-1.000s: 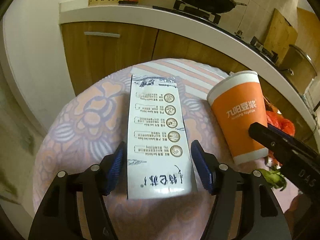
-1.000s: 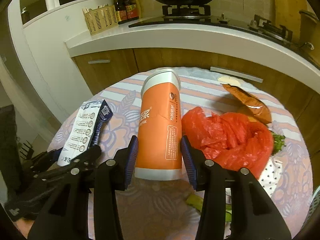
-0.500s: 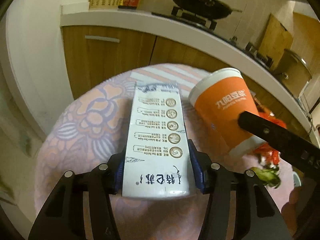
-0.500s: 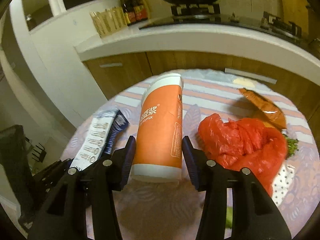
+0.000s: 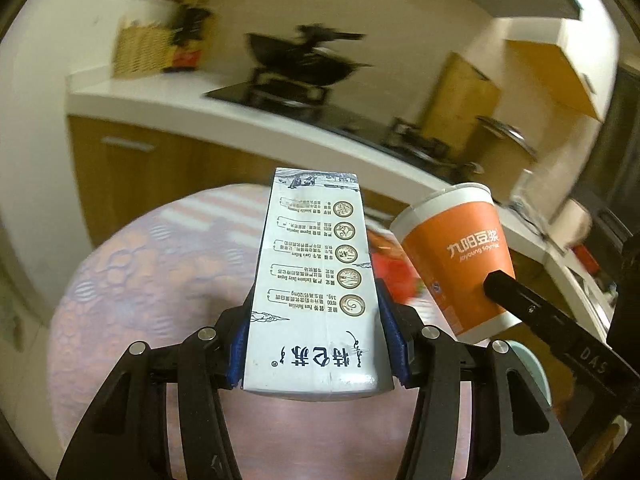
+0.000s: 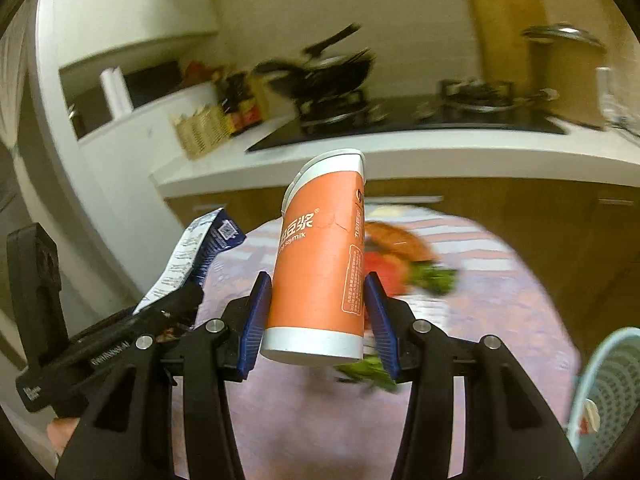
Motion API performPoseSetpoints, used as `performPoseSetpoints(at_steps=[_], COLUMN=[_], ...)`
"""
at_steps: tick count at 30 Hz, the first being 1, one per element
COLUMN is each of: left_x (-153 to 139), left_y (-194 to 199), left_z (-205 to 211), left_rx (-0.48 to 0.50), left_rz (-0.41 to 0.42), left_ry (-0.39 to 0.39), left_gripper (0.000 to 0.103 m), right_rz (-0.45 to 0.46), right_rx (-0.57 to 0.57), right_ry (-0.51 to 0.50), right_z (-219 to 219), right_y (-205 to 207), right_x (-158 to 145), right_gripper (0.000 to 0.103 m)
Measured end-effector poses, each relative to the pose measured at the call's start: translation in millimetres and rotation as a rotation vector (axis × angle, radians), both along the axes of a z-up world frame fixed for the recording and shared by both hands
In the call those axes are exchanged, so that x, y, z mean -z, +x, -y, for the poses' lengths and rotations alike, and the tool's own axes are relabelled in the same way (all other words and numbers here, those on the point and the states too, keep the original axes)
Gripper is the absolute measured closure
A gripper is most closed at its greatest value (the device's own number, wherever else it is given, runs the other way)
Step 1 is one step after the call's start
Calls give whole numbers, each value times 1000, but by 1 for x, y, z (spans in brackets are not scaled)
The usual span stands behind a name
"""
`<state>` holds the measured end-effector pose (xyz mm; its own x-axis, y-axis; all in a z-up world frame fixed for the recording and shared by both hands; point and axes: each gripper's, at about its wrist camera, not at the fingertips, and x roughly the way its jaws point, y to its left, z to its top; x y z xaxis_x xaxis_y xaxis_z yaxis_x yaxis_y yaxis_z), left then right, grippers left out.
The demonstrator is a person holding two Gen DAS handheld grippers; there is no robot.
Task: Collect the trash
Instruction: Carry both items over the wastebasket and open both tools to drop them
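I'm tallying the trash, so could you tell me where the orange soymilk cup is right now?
The orange soymilk cup is clamped in the right tongs, held above the table, right of the milk carton that the left tongs grip.

The milk carton (image 5: 316,280) is smooth printed paperboard with a faint sheen, and the orange soy-milk cup (image 6: 320,264) is matt paper, lightly creased, with a white rim. Both are pressed by ribbed blue rubbery pads on the matt black plastic fingers (image 5: 390,340) of the left gripper (image 5: 316,344) and the right gripper (image 6: 316,320), whose pivots show bright metal screw heads. Below lies a soft, matt patterned cloth (image 6: 500,312) over the round surface, with a pale blue perforated plastic basket (image 6: 608,392) beside it, wood-grain cabinet fronts (image 5: 152,176) behind and a glossy white countertop (image 6: 440,156).
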<state>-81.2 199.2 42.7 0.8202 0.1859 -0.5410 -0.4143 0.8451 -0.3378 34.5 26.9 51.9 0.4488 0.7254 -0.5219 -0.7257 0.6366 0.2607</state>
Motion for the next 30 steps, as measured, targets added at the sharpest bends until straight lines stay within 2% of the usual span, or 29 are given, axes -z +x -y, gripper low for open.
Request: performPoseSetpoints(at_steps=[6, 11, 14, 18, 23, 30], left_x=[-15, -11, -4, 9, 35, 76], left_y=[36, 78, 103, 139, 177, 213], left_z=[73, 149, 186, 233, 277, 306], left_rx=[174, 347, 436, 544, 640, 724], left_rz=[13, -5, -17, -47, -112, -200], left_ry=[30, 38, 35, 25, 20, 0], left_gripper=[52, 52, 52, 52, 52, 52], right_rz=[45, 87, 71, 1, -66, -143], right_rx=[180, 370, 468, 573, 654, 718], right_ry=[36, -9, -24, -20, -25, -88], right_z=[105, 189, 236, 292, 330, 347], right_y=[9, 16, 25, 41, 58, 79], right_x=[-12, -1, 12, 34, 60, 99], right_gripper=[59, 59, 59, 59, 59, 59])
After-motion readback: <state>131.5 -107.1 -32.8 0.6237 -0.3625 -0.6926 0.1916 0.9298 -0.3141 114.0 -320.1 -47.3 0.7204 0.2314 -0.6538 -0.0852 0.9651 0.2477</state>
